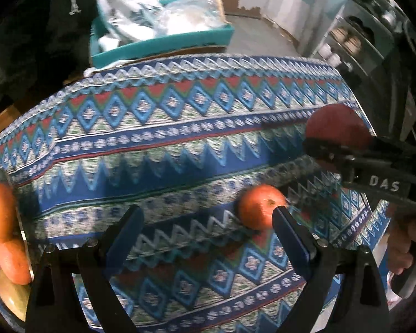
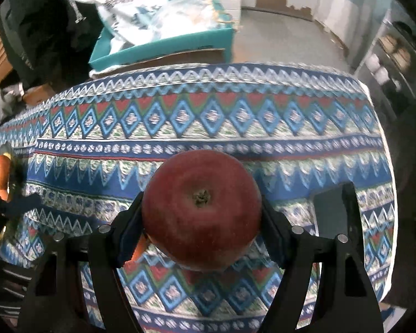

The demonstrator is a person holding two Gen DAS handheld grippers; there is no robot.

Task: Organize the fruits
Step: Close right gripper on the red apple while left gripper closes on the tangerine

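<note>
Far to the left of the left hand-held gripper (image 1: 208, 238), a pile of fruit (image 1: 5, 227) sits in a container at the edge of the desk (image 1: 180, 138). That hand-held gripper stands wide and empty, and a loose orange (image 1: 259, 206) lies just beyond its right finger. To its right, the right hand-held gripper (image 2: 202, 238) clamps a red apple (image 2: 201, 208), clear of the cloth. The carrying step seems in hand; next, the apple likely travels left to the pile.
</note>
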